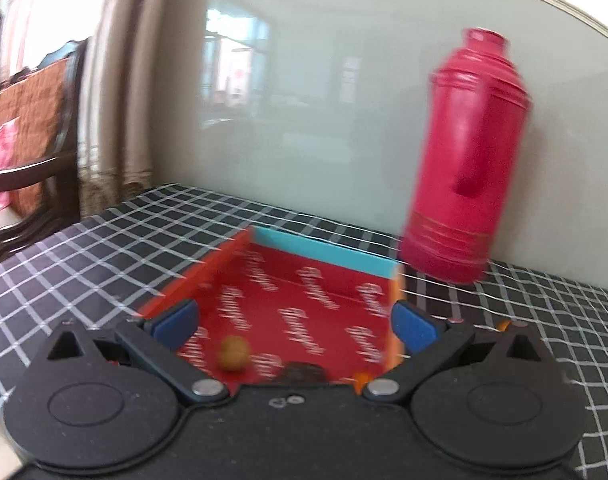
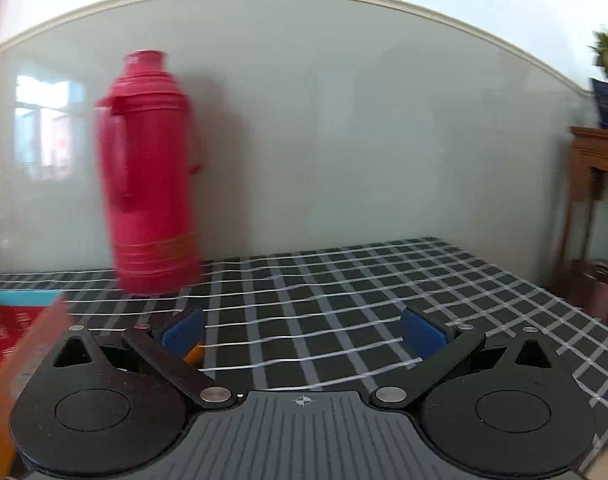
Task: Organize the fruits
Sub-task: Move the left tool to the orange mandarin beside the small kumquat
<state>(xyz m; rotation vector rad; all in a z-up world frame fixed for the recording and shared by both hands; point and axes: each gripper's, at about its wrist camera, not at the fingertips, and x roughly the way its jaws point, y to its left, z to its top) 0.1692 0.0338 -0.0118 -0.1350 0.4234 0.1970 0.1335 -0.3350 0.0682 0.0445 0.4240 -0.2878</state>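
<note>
A shallow red box (image 1: 304, 300) with orange sides and a light blue far wall lies on the checked tablecloth. In the left wrist view a small brown round fruit (image 1: 234, 354) sits on the box floor, and a dark fruit (image 1: 302, 372) shows partly at the gripper body's edge. My left gripper (image 1: 294, 320) is open and empty above the box. My right gripper (image 2: 304, 330) is open and empty over the cloth, to the right of the box (image 2: 8, 328). A small orange thing (image 2: 194, 356) peeks out behind its left finger.
A tall red thermos (image 1: 467, 160) stands behind the box by the wall; it also shows in the right wrist view (image 2: 150, 176). The black checked tablecloth (image 2: 343, 280) covers the table. A wooden stand (image 2: 595, 168) with a potted plant is at far right; a chair (image 1: 32, 140) at far left.
</note>
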